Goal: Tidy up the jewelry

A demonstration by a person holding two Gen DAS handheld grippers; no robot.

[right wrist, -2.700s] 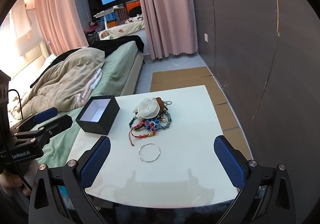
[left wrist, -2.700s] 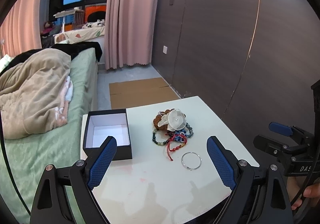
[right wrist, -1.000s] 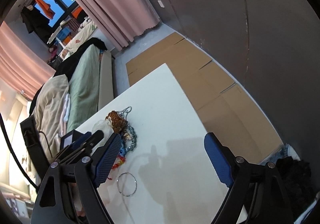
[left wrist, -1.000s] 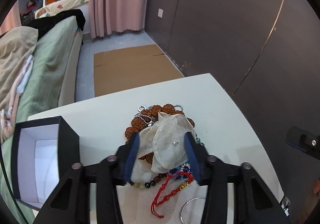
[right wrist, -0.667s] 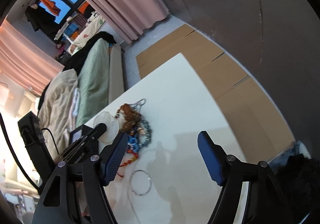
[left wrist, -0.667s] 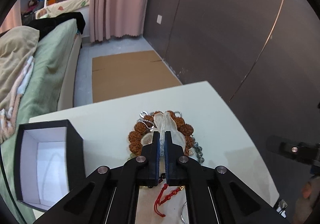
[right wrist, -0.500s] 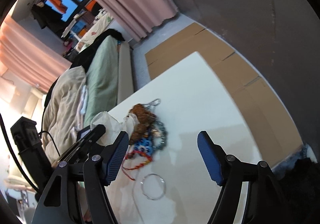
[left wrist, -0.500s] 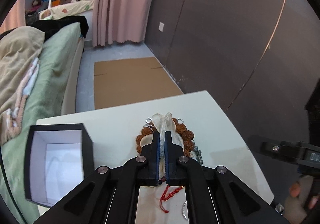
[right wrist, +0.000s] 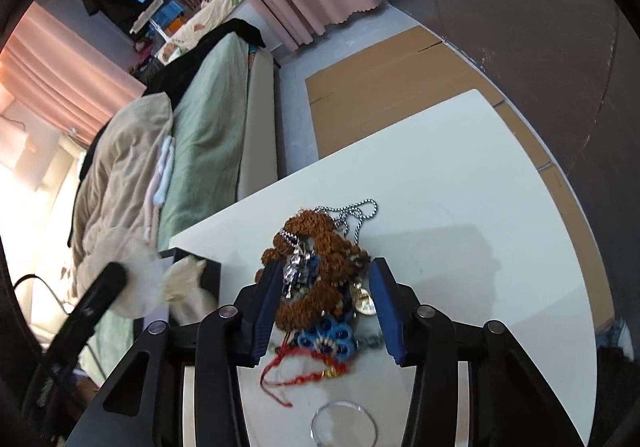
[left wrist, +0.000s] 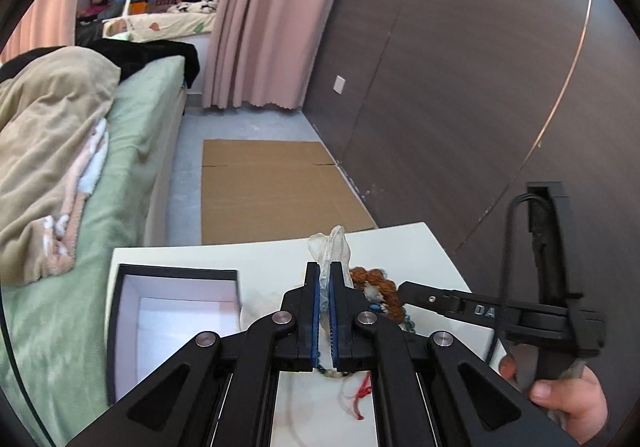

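My left gripper (left wrist: 327, 279) is shut on a white sheer pouch (left wrist: 331, 245) and holds it above the white table (left wrist: 272, 255), between the open black box (left wrist: 176, 311) and the jewelry pile (left wrist: 376, 283). In the right wrist view the pouch (right wrist: 188, 283) hangs over the box's corner (right wrist: 208, 267). My right gripper (right wrist: 326, 283) is open with its jaws on either side of the pile of brown bead bracelets (right wrist: 320, 251), a silver chain (right wrist: 356, 213), a blue beaded piece (right wrist: 332, 339) and a red cord (right wrist: 304, 367). A silver bangle (right wrist: 344, 423) lies nearer.
A bed with green sheet and beige blanket (left wrist: 60, 151) runs along the table's left. Flat cardboard (left wrist: 272, 183) lies on the floor beyond the table. A dark panelled wall (left wrist: 460, 107) stands on the right. Pink curtains (left wrist: 272, 15) hang at the back.
My left gripper closed on the white pouch and lifted it off the pile toward the box. My right gripper moved in over the pile, jaws now around it.
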